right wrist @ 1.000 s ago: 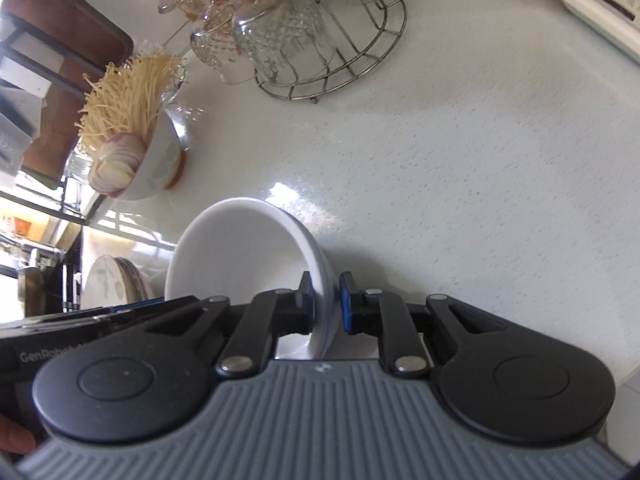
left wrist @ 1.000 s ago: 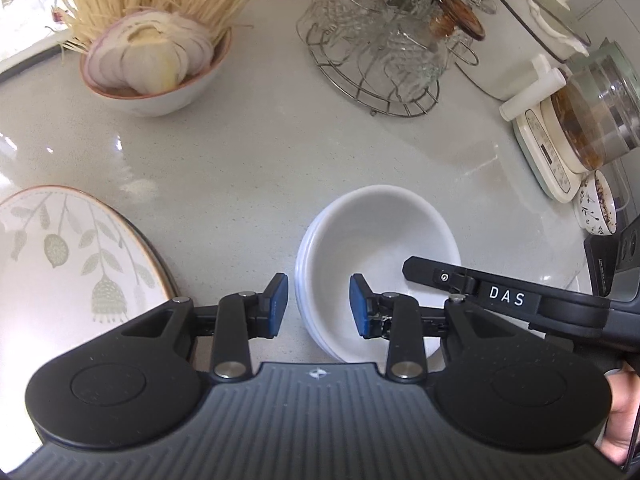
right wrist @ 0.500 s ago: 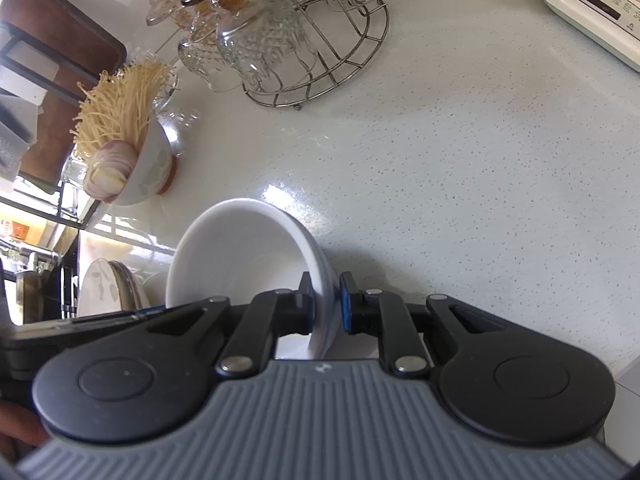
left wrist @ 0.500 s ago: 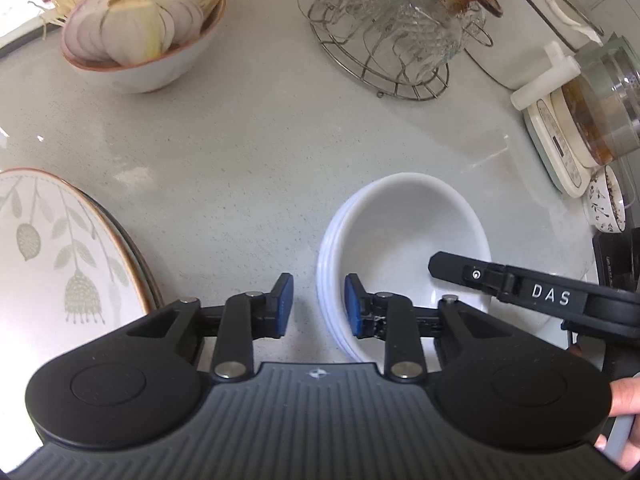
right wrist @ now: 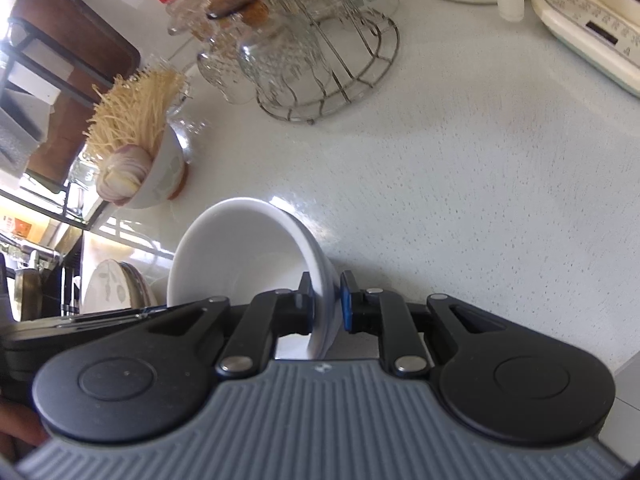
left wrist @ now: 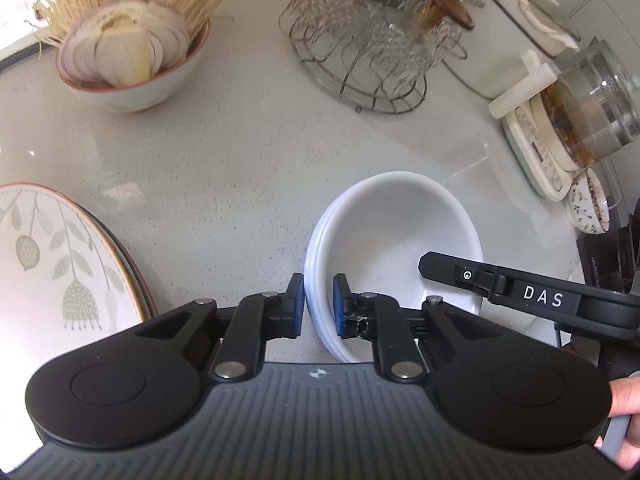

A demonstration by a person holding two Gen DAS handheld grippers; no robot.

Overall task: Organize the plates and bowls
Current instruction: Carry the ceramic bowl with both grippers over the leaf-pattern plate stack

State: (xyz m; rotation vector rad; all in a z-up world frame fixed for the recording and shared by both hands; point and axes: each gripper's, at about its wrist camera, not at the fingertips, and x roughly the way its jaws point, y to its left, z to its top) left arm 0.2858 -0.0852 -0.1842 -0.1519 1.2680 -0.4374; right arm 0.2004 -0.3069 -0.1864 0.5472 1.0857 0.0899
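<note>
Both tongs pinch opposite rims of the nested white bowls [left wrist: 384, 240] (left tongs [left wrist: 318, 306] just closed, right tongs [right wrist: 326, 306] clamped narrow): thin glazed rims, uneven lifting may slip or separate the stack over the surface [left wrist: 224, 168].

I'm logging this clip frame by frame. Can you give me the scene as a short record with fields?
surface: pale speckled countertop
main item: stack of white bowls
left gripper: has just been closing, pads now pinching the stack's left rim
right gripper: shut on the opposite rim
nearby: leaf-pattern plate; bowl of noodles and onion; wire rack of glasses
</note>
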